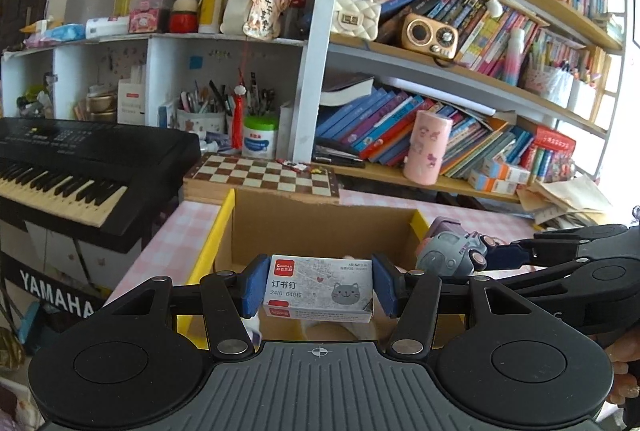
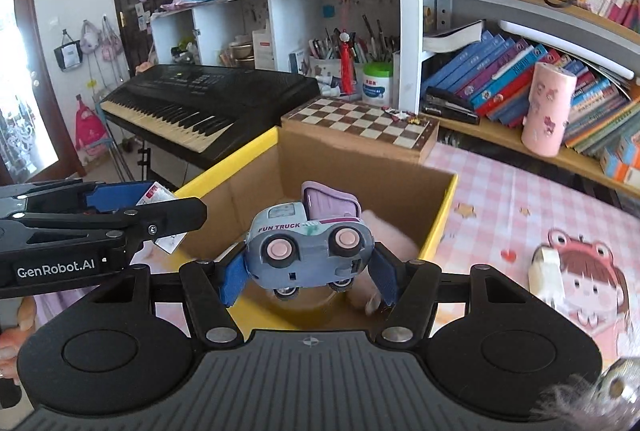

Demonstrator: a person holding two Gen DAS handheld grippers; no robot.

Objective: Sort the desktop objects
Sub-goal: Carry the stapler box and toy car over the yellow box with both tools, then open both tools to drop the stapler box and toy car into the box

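Observation:
My left gripper [image 1: 319, 289] is shut on a white staples box [image 1: 319, 287] with a grey cat on it, held above the open cardboard box [image 1: 320, 227] with yellow flaps. My right gripper [image 2: 308, 271] is shut on a grey and purple toy truck [image 2: 308, 247], tipped on its side over the same cardboard box [image 2: 360, 167]. The truck also shows in the left wrist view [image 1: 452, 251], to the right of the staples box. The left gripper shows in the right wrist view [image 2: 120, 219], at the box's left edge. Something pink and soft [image 2: 384, 235] lies inside the box.
A chessboard [image 2: 360, 123] lies behind the box. A black keyboard [image 2: 208, 99] stands to the left. A pink cup [image 2: 548, 111] and rows of books [image 2: 500, 71] fill the shelf behind. A small white item [image 2: 546, 271] lies on the pink checked tablecloth [image 2: 500, 199] to the right.

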